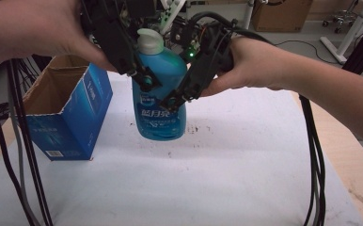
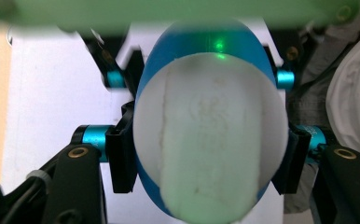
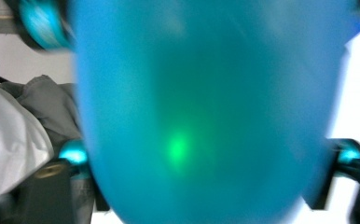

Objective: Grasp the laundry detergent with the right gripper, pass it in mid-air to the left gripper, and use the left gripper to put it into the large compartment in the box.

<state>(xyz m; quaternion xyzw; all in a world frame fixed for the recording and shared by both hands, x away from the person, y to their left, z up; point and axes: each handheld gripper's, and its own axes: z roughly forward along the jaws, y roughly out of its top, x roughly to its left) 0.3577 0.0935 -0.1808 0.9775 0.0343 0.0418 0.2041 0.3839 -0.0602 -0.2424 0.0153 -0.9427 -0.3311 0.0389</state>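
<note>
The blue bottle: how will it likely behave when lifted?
The bottle looks like smooth, rounded plastic, so probably slippery. It is tall on a narrow base and may tip. Liquid inside likely makes it heavy. The left gripper clamps it.

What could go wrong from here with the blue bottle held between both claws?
1. The left claw is clamped on the blue bottle near its white cap; the right claw straddles the smooth, rounded body with its pads seemingly not pressing, so the bottle could tilt or slip.
2. The open box stands close to the bottle's left; swinging the bottle that way might knock it.
3. Cables trail across the table and might snag.
</note>
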